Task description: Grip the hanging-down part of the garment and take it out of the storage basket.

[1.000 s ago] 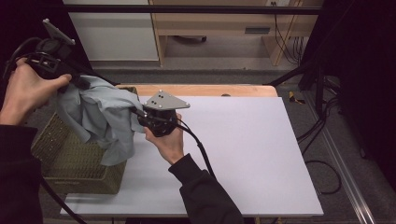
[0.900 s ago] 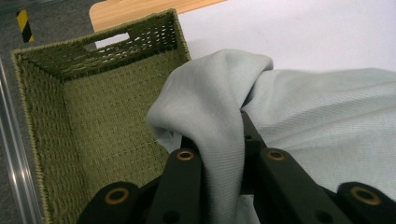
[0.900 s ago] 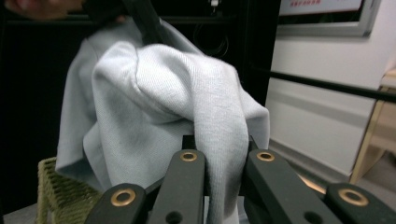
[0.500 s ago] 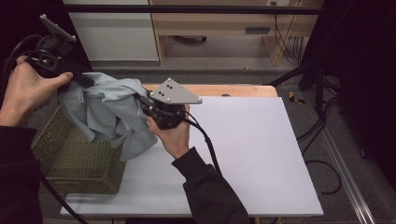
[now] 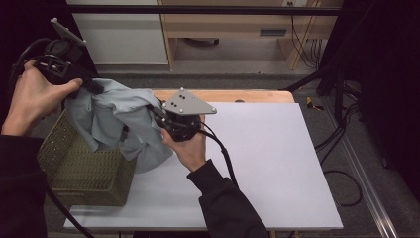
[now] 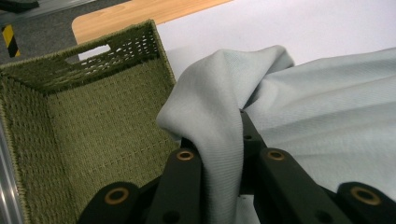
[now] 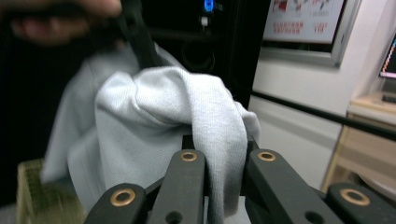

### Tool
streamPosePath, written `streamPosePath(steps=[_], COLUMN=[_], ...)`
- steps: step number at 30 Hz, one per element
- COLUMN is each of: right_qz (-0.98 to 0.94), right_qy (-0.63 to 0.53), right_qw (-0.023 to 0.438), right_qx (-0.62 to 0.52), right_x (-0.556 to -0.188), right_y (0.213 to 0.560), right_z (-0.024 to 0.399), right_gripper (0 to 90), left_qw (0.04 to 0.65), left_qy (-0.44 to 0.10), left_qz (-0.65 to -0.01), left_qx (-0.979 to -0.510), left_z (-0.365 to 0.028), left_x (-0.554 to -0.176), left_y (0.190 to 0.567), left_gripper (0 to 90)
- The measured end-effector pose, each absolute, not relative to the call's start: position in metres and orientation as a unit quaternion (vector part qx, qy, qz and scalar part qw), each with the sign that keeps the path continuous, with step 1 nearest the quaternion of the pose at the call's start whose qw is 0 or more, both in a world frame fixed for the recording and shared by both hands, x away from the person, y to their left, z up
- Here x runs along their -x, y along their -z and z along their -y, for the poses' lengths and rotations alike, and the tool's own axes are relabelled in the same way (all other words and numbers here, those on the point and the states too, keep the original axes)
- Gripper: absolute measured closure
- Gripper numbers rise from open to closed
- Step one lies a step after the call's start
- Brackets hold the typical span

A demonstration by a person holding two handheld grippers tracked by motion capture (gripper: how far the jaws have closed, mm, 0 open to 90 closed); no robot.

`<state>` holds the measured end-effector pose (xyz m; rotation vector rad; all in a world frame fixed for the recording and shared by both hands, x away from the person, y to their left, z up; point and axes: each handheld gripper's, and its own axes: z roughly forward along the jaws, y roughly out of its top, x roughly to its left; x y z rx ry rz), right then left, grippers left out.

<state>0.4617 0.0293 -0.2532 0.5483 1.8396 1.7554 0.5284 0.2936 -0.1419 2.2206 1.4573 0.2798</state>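
Note:
A pale grey-blue cloth (image 5: 124, 124) hangs in the air between both grippers, above a green woven basket (image 5: 79, 166) at the table's left. My left gripper (image 5: 94, 87) is up at the far left, shut on one fold of the cloth (image 6: 219, 140). The right gripper (image 5: 157, 115) is near the table's middle, shut on another fold of the cloth (image 7: 219, 149). The cloth's lower end droops against the basket's right side. Seen from the left gripper view, the basket (image 6: 93, 116) is open and its inside is bare.
The white tabletop (image 5: 267, 163) stretches to the right of the cloth. A wooden strip (image 5: 237, 95) runs along the table's far edge. Cabinets (image 5: 119, 29) and cables (image 5: 337, 144) lie beyond and to the right on the floor.
Both grippers have lifted the cloth higher out of the basket. The right gripper has moved right and tilted, drawing the cloth over the basket's right rim.

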Motion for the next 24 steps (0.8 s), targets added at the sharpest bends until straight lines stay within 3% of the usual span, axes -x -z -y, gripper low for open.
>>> streamPosePath(steps=[11, 16, 18, 19, 24], right_qz=[-0.724, -0.742, -0.757, -0.757, -0.764], right_qy=[-0.608, -0.586, -0.569, -0.569, -0.572], right_qw=[0.224, 0.204, 0.19, 0.19, 0.156], right_qx=[-0.236, -0.254, -0.26, -0.26, -0.255], right_x=[-0.471, -0.473, -0.473, -0.473, -0.464], right_y=[0.314, 0.344, 0.358, 0.358, 0.368], right_z=[-0.014, -0.016, -0.019, -0.019, -0.014], right_gripper=[84.8, 78.3, 66.9, 66.9, 37.2], left_qw=[0.221, 0.21, 0.206, 0.206, 0.202], left_qy=[-0.092, -0.089, -0.09, -0.09, -0.088], left_qz=[-0.52, -0.514, -0.514, -0.514, -0.515], left_qx=[-0.82, -0.827, -0.828, -0.828, -0.828], left_z=[-0.279, -0.27, -0.267, -0.267, -0.266], left_x=[-0.534, -0.536, -0.537, -0.537, -0.538], left_y=[0.156, 0.162, 0.165, 0.165, 0.17], left_gripper=[82.2, 82.2, 82.2, 82.2, 82.2])
